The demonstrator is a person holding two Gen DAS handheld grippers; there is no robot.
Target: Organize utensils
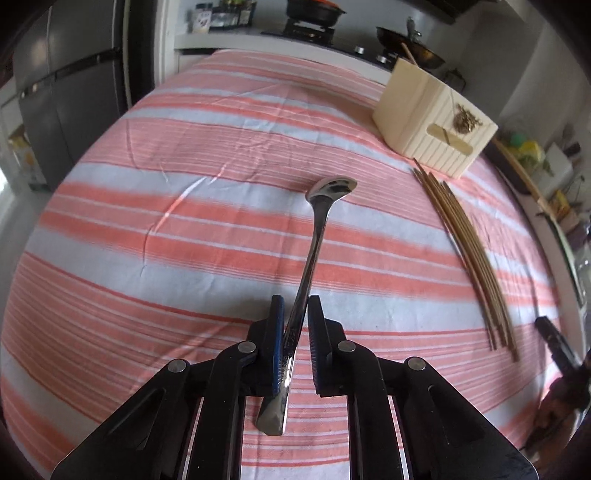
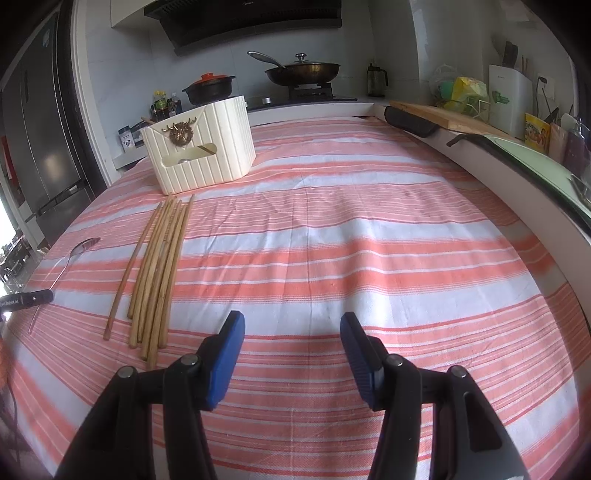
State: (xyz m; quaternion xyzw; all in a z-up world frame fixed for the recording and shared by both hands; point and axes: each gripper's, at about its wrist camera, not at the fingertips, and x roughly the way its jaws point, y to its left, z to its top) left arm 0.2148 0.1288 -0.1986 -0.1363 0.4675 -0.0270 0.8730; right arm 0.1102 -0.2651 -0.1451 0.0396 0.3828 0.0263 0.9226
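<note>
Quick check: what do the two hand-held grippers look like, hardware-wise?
Both match: the left hand-held gripper and right hand-held gripper have black linkage arms joined by round silver pivot pins, slotted outer bars, and flat fingers faced with ribbed blue pads. No cables or sleeves show.

A cloth of coral-pink and pale-blue stripes (image 2: 332, 229) covers the wide table. Behind it runs a white kitchen counter (image 2: 314, 107) carrying a black gas hob (image 2: 310, 94), a dark lidded frying pan (image 2: 303, 70) and a black clay pot with an orange lid knob (image 2: 208, 86). A black range hood (image 2: 251, 18) hangs above. A tall grey steel refrigerator (image 1: 70, 92) stands at the left, with daylight entering beside it.
</note>
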